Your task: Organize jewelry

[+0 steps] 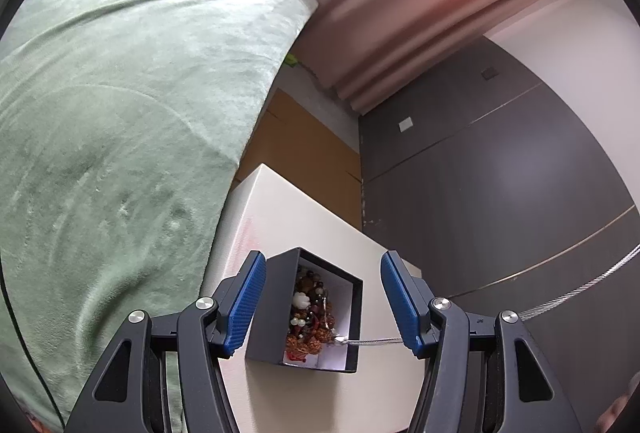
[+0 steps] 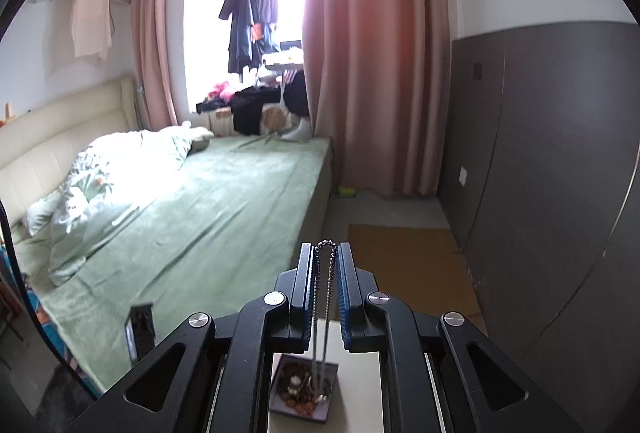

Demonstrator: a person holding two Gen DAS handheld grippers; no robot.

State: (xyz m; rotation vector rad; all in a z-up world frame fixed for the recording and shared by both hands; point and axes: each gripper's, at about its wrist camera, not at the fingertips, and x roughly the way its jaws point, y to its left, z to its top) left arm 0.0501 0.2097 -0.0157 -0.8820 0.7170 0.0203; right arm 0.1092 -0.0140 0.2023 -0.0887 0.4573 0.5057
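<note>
A small black box [image 1: 272, 313] with a white lining sits on a white table [image 1: 304, 221]. It holds a tangle of brown beads, pearls and red pieces [image 1: 310, 317]. My left gripper [image 1: 322, 301] is open, its blue fingers either side of the box. A silver chain [image 1: 376, 341] runs from the box's contents out to the right. My right gripper [image 2: 326, 253] is shut on that chain [image 2: 329, 281], held high above the box [image 2: 302, 391]; the chain hangs doubled down into it.
A bed with a green cover [image 1: 120, 105] lies left of the table. Pink curtains [image 2: 372, 73] and a dark grey wardrobe wall [image 2: 540, 193] stand to the right. A brown floor mat [image 2: 408, 257] lies beyond the table.
</note>
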